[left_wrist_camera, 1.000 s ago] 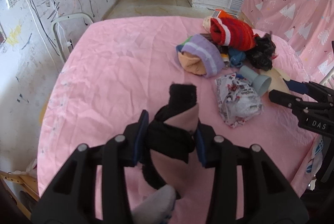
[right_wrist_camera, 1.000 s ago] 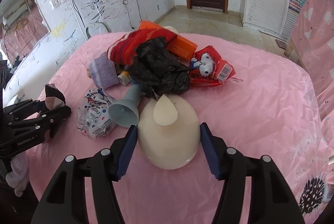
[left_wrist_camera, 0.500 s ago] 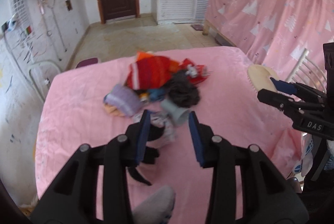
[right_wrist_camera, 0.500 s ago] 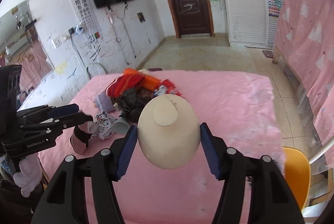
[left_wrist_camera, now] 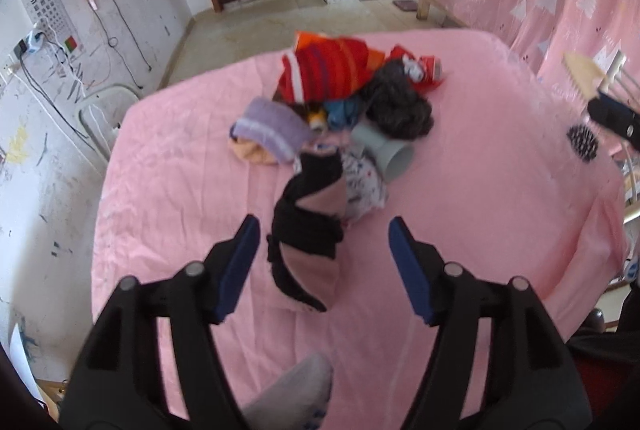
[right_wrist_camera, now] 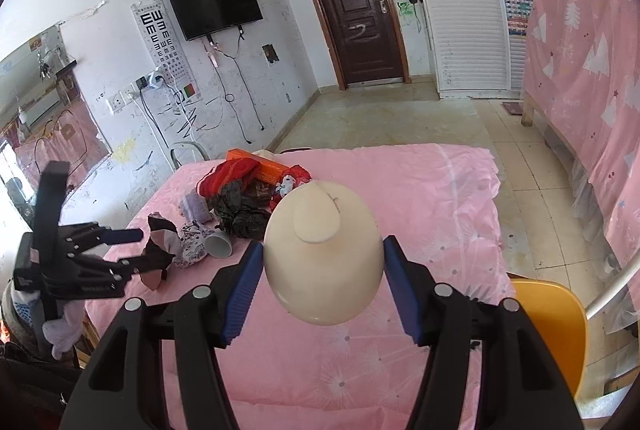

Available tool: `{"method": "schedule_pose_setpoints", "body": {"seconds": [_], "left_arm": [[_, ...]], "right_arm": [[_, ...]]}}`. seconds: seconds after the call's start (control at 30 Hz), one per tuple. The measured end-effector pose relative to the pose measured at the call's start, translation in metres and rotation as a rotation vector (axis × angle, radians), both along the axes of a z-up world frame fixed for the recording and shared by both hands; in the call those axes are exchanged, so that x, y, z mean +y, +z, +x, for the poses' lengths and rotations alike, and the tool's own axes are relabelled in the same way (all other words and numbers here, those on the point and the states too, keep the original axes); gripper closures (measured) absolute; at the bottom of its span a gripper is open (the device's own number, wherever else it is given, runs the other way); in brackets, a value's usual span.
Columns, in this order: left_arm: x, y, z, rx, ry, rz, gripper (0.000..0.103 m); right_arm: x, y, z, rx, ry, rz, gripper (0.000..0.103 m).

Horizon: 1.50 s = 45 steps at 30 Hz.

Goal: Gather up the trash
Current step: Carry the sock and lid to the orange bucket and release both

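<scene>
While the only writing that reads clearly is the rows of E shapes on the eye chart (right_wrist_camera: 160, 37) on the wall beside the black television (right_wrist_camera: 212, 1), the printed white wrapper (left_wrist_camera: 366, 181) on the pink table (left_wrist_camera: 180, 197) carries marks too small to make out. The left gripper (left_wrist_camera: 324, 250) stands open, its jaws having just been widening; the black and pink sock (left_wrist_camera: 308, 234) sits between the blue pads, clear of both, though whether it rests on the cloth or is in the air I cannot tell. The right gripper (right_wrist_camera: 323, 270) is clamped on a cream oval hairbrush (right_wrist_camera: 322, 250), its smooth back towards the camera, both pads pressing its sides, held above the near part of the table.

Just beyond the sock lies the wrapper, and touching that a grey cup (left_wrist_camera: 386, 153) on its side, mouth towards the left gripper. Behind them is a heap: a crumpled black bag (left_wrist_camera: 400, 105), a red striped knit (left_wrist_camera: 324, 73), a purple knit piece (left_wrist_camera: 272, 129), an orange box (right_wrist_camera: 264, 165) and a red printed packet (right_wrist_camera: 290, 181). A yellow chair (right_wrist_camera: 548, 322) stands at the table's right edge, and a dark brown door (right_wrist_camera: 356, 21) closes the far wall.
</scene>
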State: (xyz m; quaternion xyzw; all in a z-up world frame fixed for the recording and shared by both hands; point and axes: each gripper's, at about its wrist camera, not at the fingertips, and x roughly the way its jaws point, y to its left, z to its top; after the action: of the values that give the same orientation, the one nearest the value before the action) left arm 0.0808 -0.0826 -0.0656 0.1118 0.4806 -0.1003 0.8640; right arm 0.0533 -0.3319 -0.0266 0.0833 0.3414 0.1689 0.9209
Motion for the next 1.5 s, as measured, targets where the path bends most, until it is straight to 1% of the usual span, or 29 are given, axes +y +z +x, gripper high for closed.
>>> {"method": "schedule_pose_setpoints", "body": {"seconds": [0.03,0.07,0.13,0.23,0.4,0.47,0.6,0.7,0.8,0.9,0.97,1.07,1.1,1.2,1.27,1.3,1.37,1.4,1.43,1.5], "left_arm": [[0.000,-0.004,0.001,0.006,-0.001,0.006,0.041],[0.000,-0.007,0.001,0.013,-0.003,0.007,0.045],[0.002,-0.016,0.005,0.027,0.004,0.023,0.065],[0.008,-0.021,0.008,0.033,0.014,-0.004,0.069],[0.012,-0.018,0.004,0.017,0.028,-0.021,0.071],[0.012,-0.009,-0.001,-0.003,0.031,-0.034,0.071],[-0.004,0.020,-0.013,-0.074,-0.019,-0.051,0.071],[-0.032,0.040,-0.018,-0.114,-0.105,-0.068,0.071],[-0.071,0.051,-0.016,-0.122,-0.200,-0.097,0.071],[-0.108,0.060,-0.012,-0.108,-0.277,-0.169,0.071],[-0.138,0.066,-0.007,-0.075,-0.340,-0.245,0.071],[-0.172,0.066,0.002,-0.025,-0.390,-0.324,0.071],[-0.190,0.064,0.007,0.010,-0.418,-0.354,0.071],[-0.233,0.052,0.014,0.090,-0.478,-0.387,0.070],[-0.255,0.044,0.009,0.120,-0.507,-0.383,0.070],[-0.273,0.037,0.008,0.146,-0.531,-0.373,0.070],[-0.291,0.031,0.006,0.163,-0.550,-0.361,0.069],[-0.301,0.027,0.005,0.166,-0.554,-0.351,0.062],[-0.307,0.024,0.006,0.173,-0.558,-0.348,0.048],[-0.312,0.021,0.007,0.171,-0.549,-0.344,0.036]], "right_arm": [[0.001,0.000,0.000,0.001,0.004,0.001,0.052],[0.002,0.000,0.000,0.002,0.005,0.001,0.052],[0.003,-0.001,0.001,0.005,0.002,0.000,0.052],[0.001,-0.002,0.001,0.010,-0.009,0.003,0.052],[-0.002,-0.004,-0.001,0.010,-0.022,0.007,0.052],[-0.003,-0.003,-0.003,0.004,-0.025,0.007,0.052],[-0.011,0.001,-0.008,-0.016,-0.046,0.013,0.052],[-0.021,0.005,-0.013,-0.035,-0.071,0.016,0.052],[-0.036,0.011,-0.023,-0.060,-0.105,0.014,0.052],[-0.056,0.017,-0.035,-0.086,-0.156,0.008,0.052],[-0.073,0.021,-0.044,-0.102,-0.201,0.000,0.052],[-0.098,0.024,-0.056,-0.117,-0.269,-0.009,0.052],[-0.107,0.024,-0.061,-0.121,-0.293,-0.011,0.052],[-0.133,0.023,-0.074,-0.128,-0.367,-0.009,0.052],[-0.151,0.020,-0.083,-0.129,-0.420,-0.007,0.052],[-0.157,0.019,-0.087,-0.130,-0.435,-0.004,0.052],[-0.171,0.016,-0.095,-0.132,-0.469,0.006,0.052],[-0.176,0.013,-0.099,-0.131,-0.484,0.008,0.052],[-0.180,0.011,-0.102,-0.129,-0.492,0.009,0.052],[-0.188,0.006,-0.105,-0.119,-0.501,0.013,0.052]]}}
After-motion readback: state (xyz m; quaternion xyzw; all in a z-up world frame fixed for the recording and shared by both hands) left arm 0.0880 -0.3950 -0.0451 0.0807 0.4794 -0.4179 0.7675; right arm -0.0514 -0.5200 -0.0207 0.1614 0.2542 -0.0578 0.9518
